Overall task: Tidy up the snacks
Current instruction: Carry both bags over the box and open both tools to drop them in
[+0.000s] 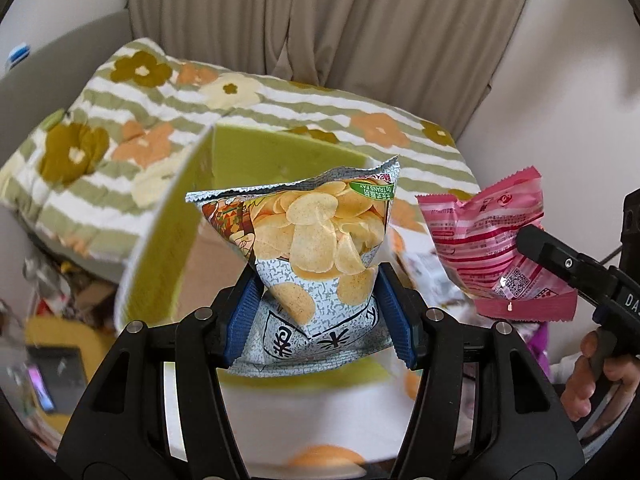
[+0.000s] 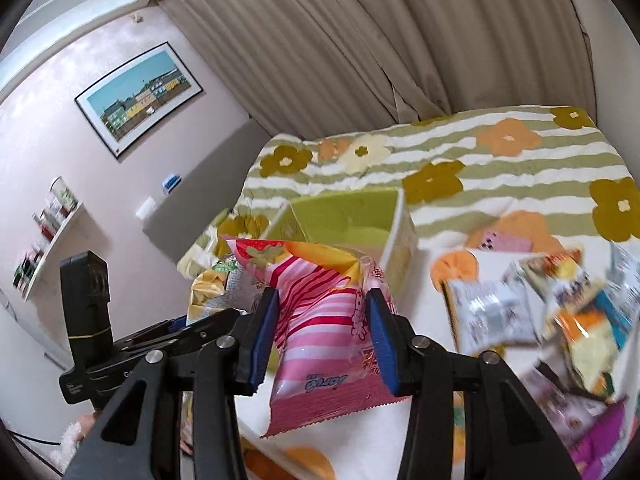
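My left gripper (image 1: 318,312) is shut on a silver chip bag (image 1: 316,248) printed with potato chips, held in the air just in front of an open green box (image 1: 168,248). My right gripper (image 2: 322,336) is shut on a pink striped snack bag (image 2: 320,320); the same bag shows at the right of the left wrist view (image 1: 492,248). The green box (image 2: 344,220) stands on the bed beyond the pink bag. The chip bag (image 2: 212,292) peeks out to the left of it.
A floral striped bedspread (image 2: 500,176) covers the bed. Several loose snack packs (image 2: 552,304) lie on it at the right. Beige curtains (image 1: 360,32) hang behind. A wall shelf (image 2: 52,236) with jars and a framed picture (image 2: 140,96) are at the left.
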